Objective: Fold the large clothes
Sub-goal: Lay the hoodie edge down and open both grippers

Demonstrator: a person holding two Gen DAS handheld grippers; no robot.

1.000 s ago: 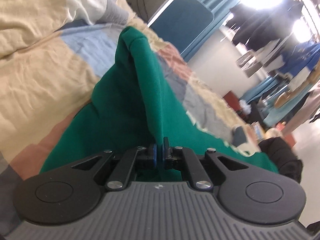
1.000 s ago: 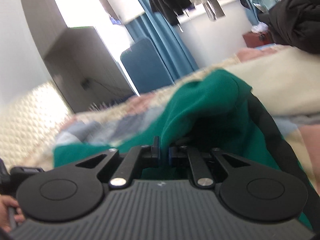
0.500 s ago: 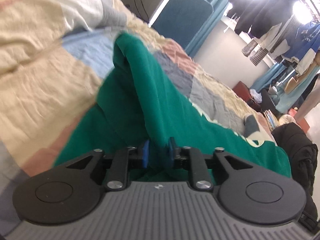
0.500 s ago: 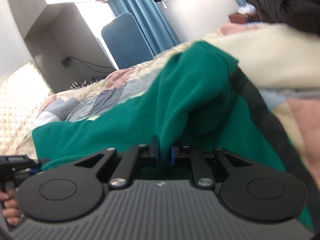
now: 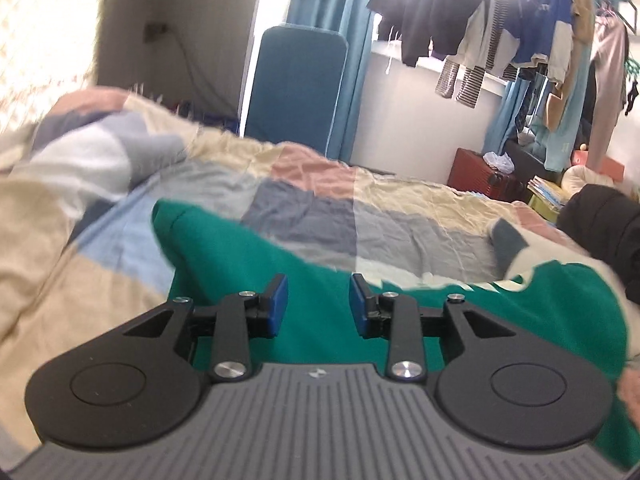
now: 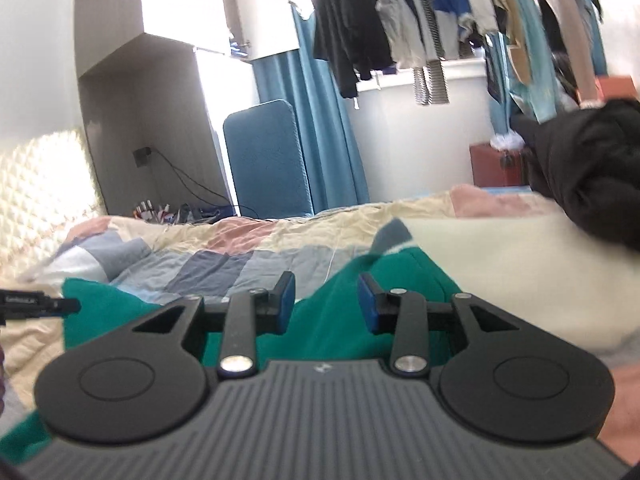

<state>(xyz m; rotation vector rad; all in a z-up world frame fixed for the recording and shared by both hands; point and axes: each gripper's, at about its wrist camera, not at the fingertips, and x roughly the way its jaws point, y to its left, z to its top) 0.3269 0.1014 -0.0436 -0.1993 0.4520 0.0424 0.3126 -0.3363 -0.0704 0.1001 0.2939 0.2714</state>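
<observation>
Green garment (image 5: 320,280) lies spread on the bed, on top of the patchwork quilt (image 5: 304,208) of cream, blue, grey and pink squares. In the left wrist view its far edge runs across the quilt, with one corner humped up at the left, and cloth fills the space below the left tongs (image 5: 318,303). Those tongs stand wide apart, blue pads facing each other, with nothing between them; the garment is beneath them, not pinched.

The right tongs (image 6: 326,301) are likewise spread wide and hold nothing. Green cloth rises in a soft fold just beyond and under them, and a cream fabric (image 6: 500,264) lies to the right of that fold. The tip of the other tool shows at the left edge of the right wrist view, over the garment's left corner.

A black garment (image 6: 592,168) is heaped at the right end of the bed. Beyond the bed stand a blue upholstered panel (image 5: 294,84), teal curtains (image 6: 324,132) and a rail of hanging clothes (image 5: 500,20).
</observation>
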